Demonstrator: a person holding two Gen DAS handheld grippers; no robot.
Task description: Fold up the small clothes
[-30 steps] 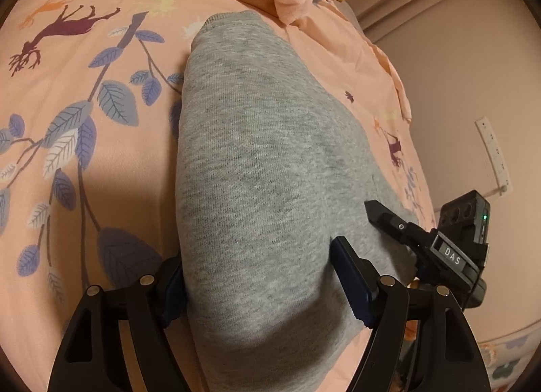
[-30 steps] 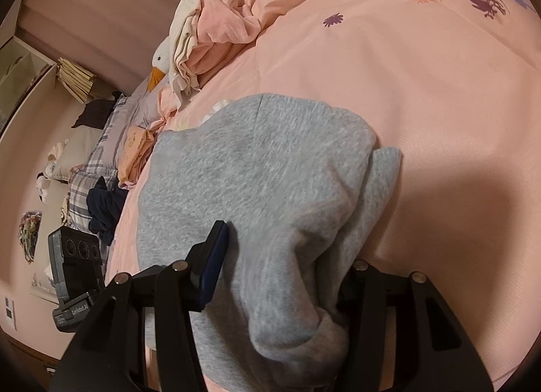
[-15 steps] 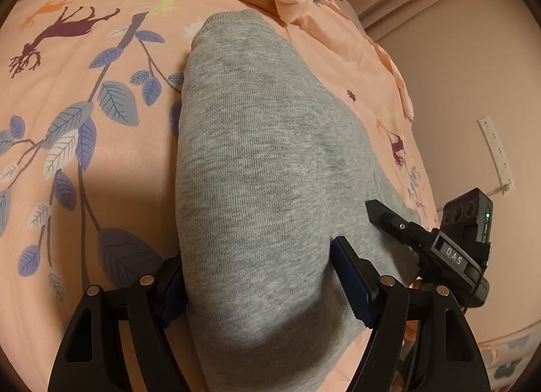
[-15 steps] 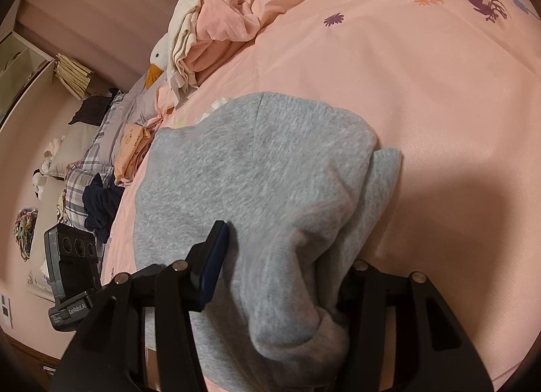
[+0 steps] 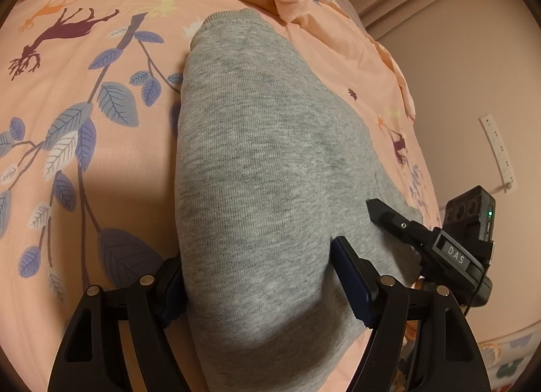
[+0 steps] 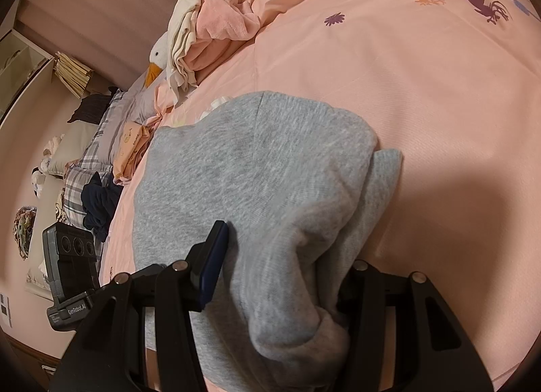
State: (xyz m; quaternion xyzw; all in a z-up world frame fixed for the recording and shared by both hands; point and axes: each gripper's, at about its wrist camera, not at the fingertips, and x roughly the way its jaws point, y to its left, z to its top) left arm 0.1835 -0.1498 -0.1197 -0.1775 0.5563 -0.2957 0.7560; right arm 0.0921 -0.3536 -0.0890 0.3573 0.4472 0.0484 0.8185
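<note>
Both claws [image 5: 260, 277] [image 6: 280, 256] tilted downward, gripping grey garment [image 5: 257, 155].

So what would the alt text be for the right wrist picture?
A grey knit garment lies folded on a pink bedspread, its near edge bunched between the right gripper fingers. A pile of pink and cream laundry sits behind.

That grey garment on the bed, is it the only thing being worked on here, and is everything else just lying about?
In use:
- grey garment, lying on the pink bedspread
- left gripper and right gripper, both with grey cloth between their fingers

Lying about:
- heap of pink and cream cloth
- goose soft toy
- dark navy garment
</note>
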